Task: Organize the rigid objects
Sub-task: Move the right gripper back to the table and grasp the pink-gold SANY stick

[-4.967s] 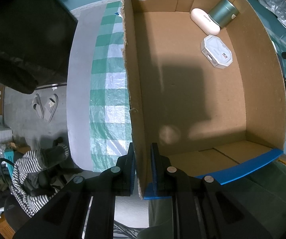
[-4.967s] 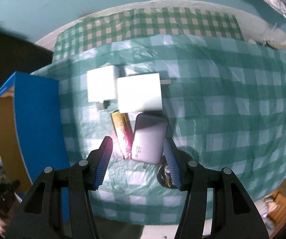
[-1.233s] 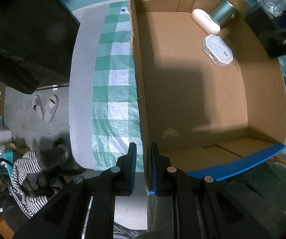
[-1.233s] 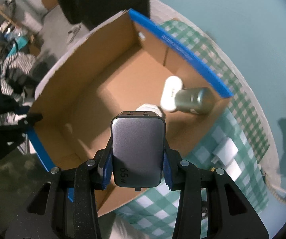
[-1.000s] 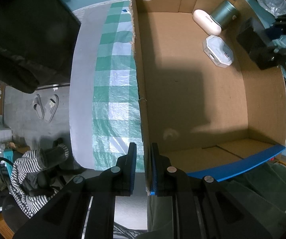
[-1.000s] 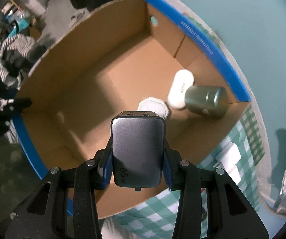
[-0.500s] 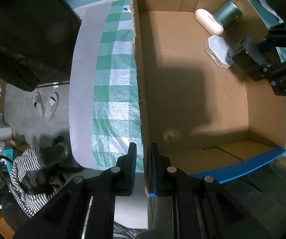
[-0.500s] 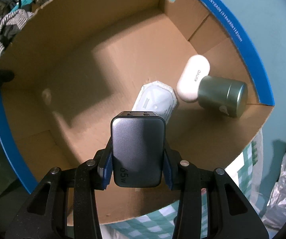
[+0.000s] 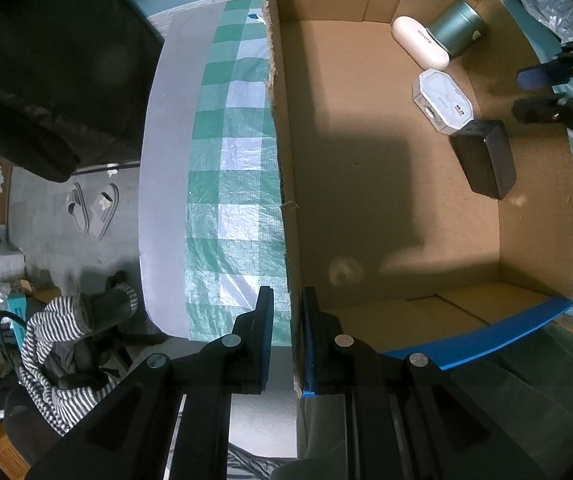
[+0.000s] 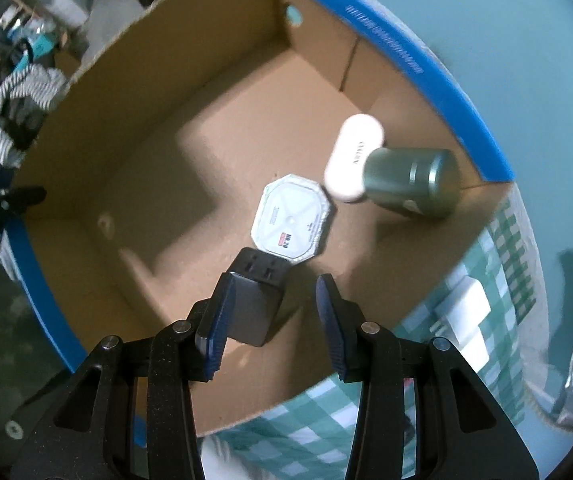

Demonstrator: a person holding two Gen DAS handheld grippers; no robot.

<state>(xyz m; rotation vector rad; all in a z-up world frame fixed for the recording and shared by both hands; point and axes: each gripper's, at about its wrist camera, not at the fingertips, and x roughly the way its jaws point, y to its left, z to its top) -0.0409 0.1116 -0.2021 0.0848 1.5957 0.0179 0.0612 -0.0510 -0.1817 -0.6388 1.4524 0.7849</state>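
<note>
Here the left claw (image 9: 288,344) is pinched on the near wall of the cardboard box (image 9: 286,160), its two blue pads pressed to either side of the card. The right claw (image 10: 273,322) hangs over the box with its jaws spread and nothing between the pads; the dark charger (image 10: 255,304) lies on the box floor just beside its left finger, apart from both pads.

The left wrist view shows the charger (image 9: 484,160) whole, lying flat near the right wall, one end touching the white octagonal case (image 9: 442,100). Beyond that sit a white oval case (image 9: 420,42) and a green tin (image 9: 456,28) on its side, touching each other. Only this view shows the slippers (image 9: 92,210) on the floor.

Only the right wrist view shows white adapters (image 10: 462,312) on the checked cloth (image 10: 498,264) covering the bench, outside the box.
</note>
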